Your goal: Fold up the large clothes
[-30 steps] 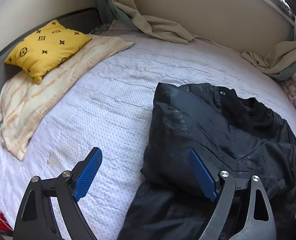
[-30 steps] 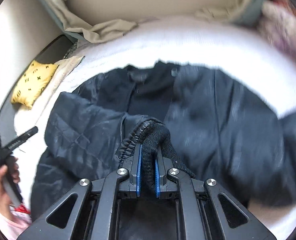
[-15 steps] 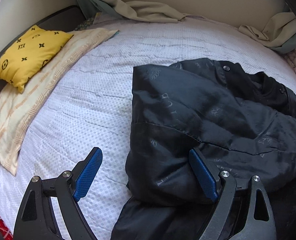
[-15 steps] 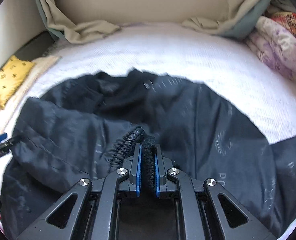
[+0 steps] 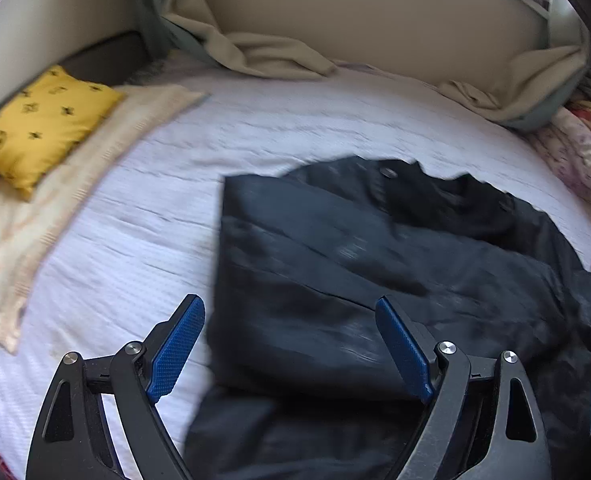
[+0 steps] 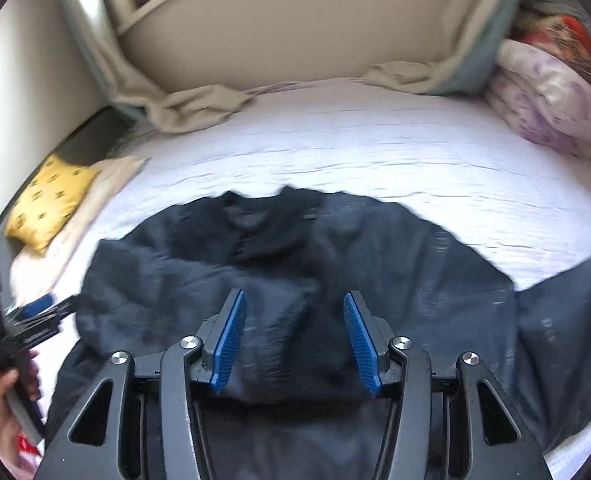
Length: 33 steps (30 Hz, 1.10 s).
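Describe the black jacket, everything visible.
The black jacket is shiny quilted fabric with a dark collar and snap buttons. It lies spread on the white bed cover, one sleeve folded across the body, its ribbed knit cuff between the right gripper pads, which have just been opening and don't press it. The left gripper hovers open above its folded edge.
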{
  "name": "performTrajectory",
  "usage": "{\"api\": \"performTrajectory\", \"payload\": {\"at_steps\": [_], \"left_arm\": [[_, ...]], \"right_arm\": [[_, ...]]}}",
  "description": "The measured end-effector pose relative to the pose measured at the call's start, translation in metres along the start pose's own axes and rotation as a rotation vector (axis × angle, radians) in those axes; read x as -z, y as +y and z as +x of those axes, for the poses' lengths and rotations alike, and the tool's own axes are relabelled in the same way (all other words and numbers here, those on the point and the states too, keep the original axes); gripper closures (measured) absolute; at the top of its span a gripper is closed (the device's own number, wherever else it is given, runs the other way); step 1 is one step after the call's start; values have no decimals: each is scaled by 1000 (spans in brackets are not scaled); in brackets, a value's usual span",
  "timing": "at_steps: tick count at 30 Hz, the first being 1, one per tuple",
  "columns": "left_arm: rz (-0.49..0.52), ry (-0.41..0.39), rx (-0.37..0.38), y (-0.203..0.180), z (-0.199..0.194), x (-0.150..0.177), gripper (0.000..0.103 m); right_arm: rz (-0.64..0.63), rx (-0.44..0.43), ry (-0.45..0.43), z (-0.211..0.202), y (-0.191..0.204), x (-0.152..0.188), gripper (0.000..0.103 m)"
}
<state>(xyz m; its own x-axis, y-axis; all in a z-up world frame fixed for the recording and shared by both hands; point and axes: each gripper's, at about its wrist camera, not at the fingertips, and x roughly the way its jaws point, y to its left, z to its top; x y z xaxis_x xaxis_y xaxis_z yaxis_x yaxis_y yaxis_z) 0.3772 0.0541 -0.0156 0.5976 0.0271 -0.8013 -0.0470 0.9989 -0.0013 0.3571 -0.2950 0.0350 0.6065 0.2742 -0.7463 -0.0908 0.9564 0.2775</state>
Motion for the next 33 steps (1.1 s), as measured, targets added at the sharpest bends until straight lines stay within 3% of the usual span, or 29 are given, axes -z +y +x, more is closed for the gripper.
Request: {"api": "performTrajectory", "payload": {"at_steps": [2, 6, 14, 26, 33], "left_arm": [[17, 39, 17, -9, 13, 5, 13], [73, 77, -72, -15, 38, 15, 13], [50, 96, -94, -4, 60, 27, 4], [-3, 103, -56, 10, 69, 37, 0], [13, 78, -86, 5, 54, 32, 2]], "right_arm": [[-35, -20, 41, 11, 14, 9, 77], [-88, 18, 122, 45, 25, 29, 90], [-109, 68, 210, 85, 10, 54, 90], [-97, 35, 197, 96, 0, 61, 90], [-92, 30, 183, 95, 0, 62, 90]]}}
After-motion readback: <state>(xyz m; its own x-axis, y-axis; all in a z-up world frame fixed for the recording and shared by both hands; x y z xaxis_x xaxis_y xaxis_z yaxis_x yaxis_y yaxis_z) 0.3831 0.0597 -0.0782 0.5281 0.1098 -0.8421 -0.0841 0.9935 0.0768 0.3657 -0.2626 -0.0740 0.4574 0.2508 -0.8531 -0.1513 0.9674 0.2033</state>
